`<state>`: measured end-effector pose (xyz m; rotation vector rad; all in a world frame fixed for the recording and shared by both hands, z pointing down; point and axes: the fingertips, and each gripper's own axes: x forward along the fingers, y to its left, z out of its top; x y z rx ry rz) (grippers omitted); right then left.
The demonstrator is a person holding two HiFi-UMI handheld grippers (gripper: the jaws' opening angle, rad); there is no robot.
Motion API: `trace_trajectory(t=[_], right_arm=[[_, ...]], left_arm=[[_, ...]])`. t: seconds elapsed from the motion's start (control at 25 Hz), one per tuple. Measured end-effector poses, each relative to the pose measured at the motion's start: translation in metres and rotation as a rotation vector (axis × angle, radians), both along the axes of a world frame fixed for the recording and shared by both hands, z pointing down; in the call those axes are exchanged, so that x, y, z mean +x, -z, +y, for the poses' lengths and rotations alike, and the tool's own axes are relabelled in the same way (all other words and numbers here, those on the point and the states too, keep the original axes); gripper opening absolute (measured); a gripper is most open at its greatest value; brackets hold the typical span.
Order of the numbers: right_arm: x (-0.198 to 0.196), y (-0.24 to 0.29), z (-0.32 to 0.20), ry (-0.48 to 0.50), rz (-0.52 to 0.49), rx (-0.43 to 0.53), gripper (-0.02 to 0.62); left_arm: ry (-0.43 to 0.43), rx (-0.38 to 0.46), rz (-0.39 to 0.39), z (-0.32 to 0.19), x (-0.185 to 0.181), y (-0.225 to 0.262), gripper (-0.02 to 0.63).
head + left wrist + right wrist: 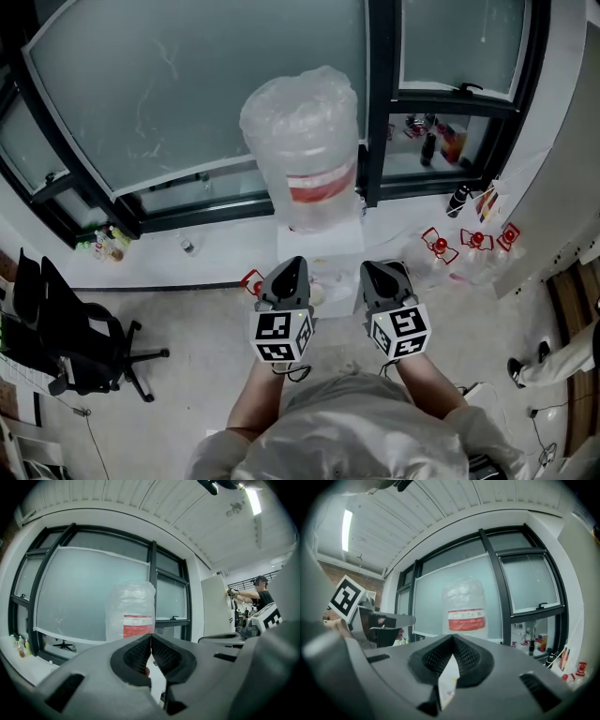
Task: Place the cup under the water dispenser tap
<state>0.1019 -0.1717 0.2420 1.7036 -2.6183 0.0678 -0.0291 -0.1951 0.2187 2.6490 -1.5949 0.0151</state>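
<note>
The water dispenser (319,246) stands against the window, a white body topped by a large bottle (302,141) wrapped in clear plastic with a red band. My left gripper (292,264) and right gripper (376,268) hang side by side just in front of it and point at it. Both are shut with nothing between the jaws. The bottle (131,611) rises above the left gripper (151,636) in the left gripper view. It stands likewise as the bottle (464,609) behind the right gripper (453,637) in the right gripper view. A small pale round thing (317,293) lies between the grippers; whether it is the cup I cannot tell.
A black office chair (86,349) stands at the left. Small bottles (106,246) sit on the low sill at the left, more bottles (441,141) at the right. Red-and-white items (473,241) lie right of the dispenser. Another person (257,595) works at the far right.
</note>
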Motion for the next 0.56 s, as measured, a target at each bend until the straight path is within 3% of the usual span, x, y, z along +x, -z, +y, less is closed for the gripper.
trace_trajectory(t=[0.56], right_arm=[[0.001, -0.007, -0.005, 0.010, 0.017, -0.013, 0.028]], left_arm=[[-0.016, -0.036, 0.035, -0.005, 0.003, -0.013, 0.020]])
